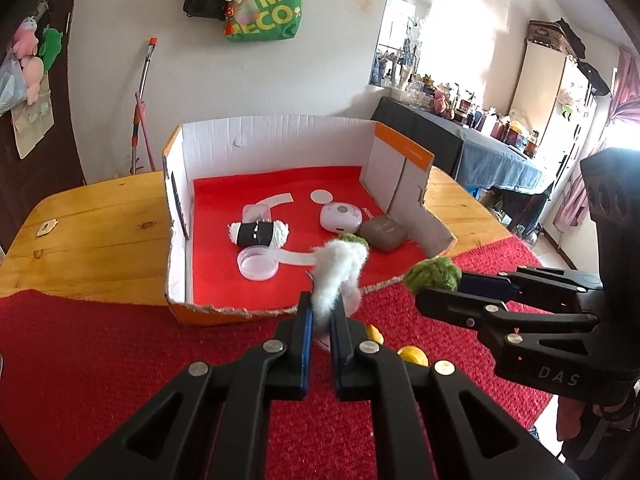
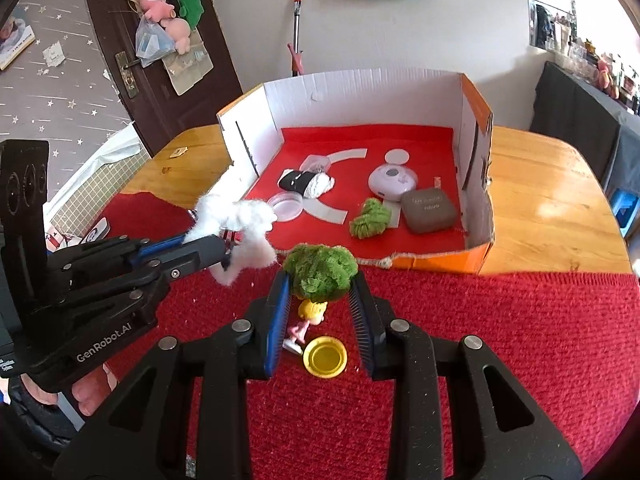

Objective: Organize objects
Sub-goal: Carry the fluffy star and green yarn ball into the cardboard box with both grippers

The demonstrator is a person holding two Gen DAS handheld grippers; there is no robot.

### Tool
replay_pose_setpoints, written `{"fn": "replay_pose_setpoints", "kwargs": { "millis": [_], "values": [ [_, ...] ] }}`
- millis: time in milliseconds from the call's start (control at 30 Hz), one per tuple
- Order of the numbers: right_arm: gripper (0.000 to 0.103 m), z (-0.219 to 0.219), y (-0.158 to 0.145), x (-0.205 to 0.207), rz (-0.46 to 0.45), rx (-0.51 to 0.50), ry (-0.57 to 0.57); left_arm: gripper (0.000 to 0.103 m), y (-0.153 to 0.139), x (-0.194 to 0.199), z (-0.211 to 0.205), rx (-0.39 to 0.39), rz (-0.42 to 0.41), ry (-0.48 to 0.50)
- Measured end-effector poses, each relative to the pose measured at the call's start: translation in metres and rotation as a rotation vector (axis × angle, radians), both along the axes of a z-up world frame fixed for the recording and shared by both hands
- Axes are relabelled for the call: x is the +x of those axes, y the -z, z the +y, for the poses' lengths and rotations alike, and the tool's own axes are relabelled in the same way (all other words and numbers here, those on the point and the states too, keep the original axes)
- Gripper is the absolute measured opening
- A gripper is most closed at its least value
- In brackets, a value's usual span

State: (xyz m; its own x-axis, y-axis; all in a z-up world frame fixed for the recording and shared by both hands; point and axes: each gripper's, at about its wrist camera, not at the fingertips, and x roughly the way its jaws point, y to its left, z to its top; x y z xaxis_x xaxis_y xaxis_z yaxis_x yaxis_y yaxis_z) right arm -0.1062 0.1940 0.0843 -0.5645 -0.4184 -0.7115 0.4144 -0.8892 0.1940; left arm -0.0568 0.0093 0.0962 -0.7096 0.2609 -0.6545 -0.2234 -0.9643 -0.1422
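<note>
White fluffy tuft (image 1: 340,270) pinched in the clenched left gripper (image 1: 320,312), held over the front edge of the cardboard box (image 1: 272,136). Right gripper (image 2: 320,296) grips a green woolly tuft (image 2: 320,266) above the red knitted cloth (image 2: 500,340). Second green tuft (image 2: 370,218) lies inside the box on its red lining. Wooden table (image 1: 92,224); green bag (image 1: 266,0) on the wall. Gripper bodies read "DAS" and "GenRobot.AI".

Green tote bag (image 1: 266,4) on wall, pink plush toys (image 2: 166,20) on door, mop handle (image 1: 142,96)

White fluffy scrunchie (image 1: 340,268); green scrunchie (image 2: 320,266); red knit mat (image 2: 480,340); orange box (image 2: 478,108).
</note>
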Motion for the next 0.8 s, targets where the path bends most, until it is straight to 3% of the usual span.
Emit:
{"fn": "replay_pose_setpoints", "kwargs": {
  "millis": [233,800],
  "values": [
    [0.029,-0.003,-0.003,-0.018,-0.010,0.001,-0.008,0.007,-0.003,-0.018,0.000,-0.005,-0.003,-0.004],
    [0.029,-0.012,0.020,-0.073,-0.115,0.011,-0.030,0.007,0.022,-0.065,-0.004,-0.010,-0.122,0.010]
  ]
}}
